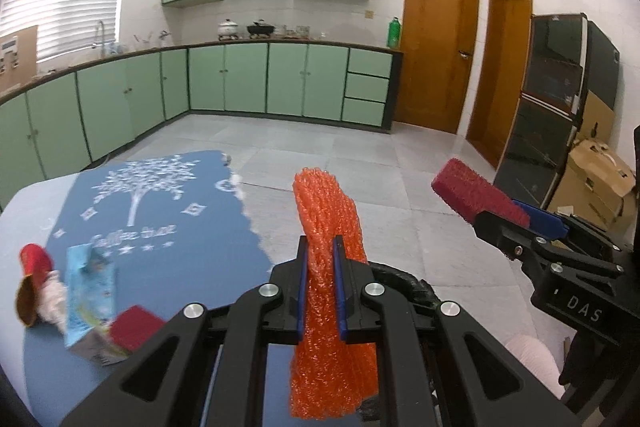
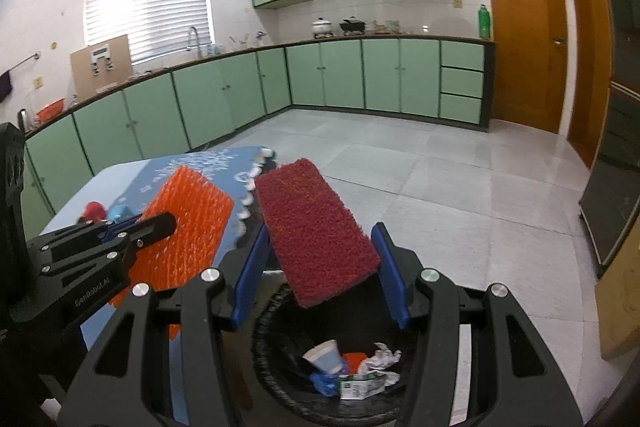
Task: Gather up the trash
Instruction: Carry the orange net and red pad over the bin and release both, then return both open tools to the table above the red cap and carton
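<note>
as left claw (image 1: 320, 283) clamps orange netting (image 1: 328, 227), red pad (image 2: 314, 227) in right claw (image 2: 324, 267)

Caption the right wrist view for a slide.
Right tool holds a dark red scouring pad above the trash bin.

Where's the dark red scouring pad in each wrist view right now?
Left wrist: dark red rectangular scouring pad at right, mid-height, clamped in the right gripper.
Right wrist: lower centre, between blue pads, above the black bin.
Shared landmark: green plastic bottle on the counter.
</note>
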`<state>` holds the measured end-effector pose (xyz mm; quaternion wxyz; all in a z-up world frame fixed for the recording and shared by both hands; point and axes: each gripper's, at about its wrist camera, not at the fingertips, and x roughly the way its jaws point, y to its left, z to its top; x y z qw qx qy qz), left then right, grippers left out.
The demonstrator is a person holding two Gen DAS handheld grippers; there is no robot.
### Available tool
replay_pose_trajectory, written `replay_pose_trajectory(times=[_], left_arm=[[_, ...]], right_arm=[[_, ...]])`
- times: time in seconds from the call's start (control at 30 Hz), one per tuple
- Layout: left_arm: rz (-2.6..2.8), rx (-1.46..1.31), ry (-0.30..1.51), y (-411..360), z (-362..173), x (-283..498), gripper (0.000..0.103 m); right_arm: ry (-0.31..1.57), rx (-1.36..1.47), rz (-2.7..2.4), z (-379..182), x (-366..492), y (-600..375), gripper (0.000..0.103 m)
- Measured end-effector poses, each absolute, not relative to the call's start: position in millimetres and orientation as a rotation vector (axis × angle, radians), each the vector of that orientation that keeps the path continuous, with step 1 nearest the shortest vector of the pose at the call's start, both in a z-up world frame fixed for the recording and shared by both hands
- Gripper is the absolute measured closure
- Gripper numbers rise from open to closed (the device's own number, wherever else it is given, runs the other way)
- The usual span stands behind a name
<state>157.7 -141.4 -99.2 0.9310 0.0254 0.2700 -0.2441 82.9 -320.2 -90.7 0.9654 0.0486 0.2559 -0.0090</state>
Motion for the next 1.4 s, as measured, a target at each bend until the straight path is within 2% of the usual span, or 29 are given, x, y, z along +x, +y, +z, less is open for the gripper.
replay_pose_trajectory(times=[0.53, 0.63, 0.67, 0.7, 0.77, 0.8, 0.9, 1.0, 1.2, 1.4], left_arm=[[-0.552, 0.107, 0.638, -213, -142, 203, 0.092], [-0.559, 0.118, 0.664, -220, -150, 212, 0.089], [-0.561, 0.118, 0.677, -221, -152, 216, 0.081], [-0.561, 0.117, 0.683, -222, -152, 218, 0.065], [-0.556, 0.098, 0.678, -220, -151, 220, 0.052], [-0.559, 0.092, 0.676, -219, -149, 221, 0.047], [-0.544, 0.085, 0.653, -211, -142, 222, 0.044], [-0.528, 0.077, 0.635, -201, -134, 220, 0.041], [-0.467, 0.069, 0.571, -165, -110, 206, 0.031], [-0.389, 0.03, 0.538, -107, -86, 186, 0.027]], right_arm=[[0.621, 0.152, -0.122, -150, 117, -371, 0.052], [0.642, 0.152, -0.137, -159, 123, -375, 0.048], [0.654, 0.153, -0.143, -162, 126, -376, 0.044], [0.665, 0.157, -0.156, -166, 128, -378, 0.038], [0.669, 0.164, -0.171, -168, 128, -383, 0.035], [0.666, 0.164, -0.187, -168, 127, -385, 0.03], [0.658, 0.173, -0.208, -167, 122, -390, 0.026], [0.634, 0.185, -0.233, -159, 116, -390, 0.012], [0.583, 0.196, -0.219, -133, 102, -377, 0.009], [0.533, 0.185, -0.145, -106, 99, -342, 0.008]])
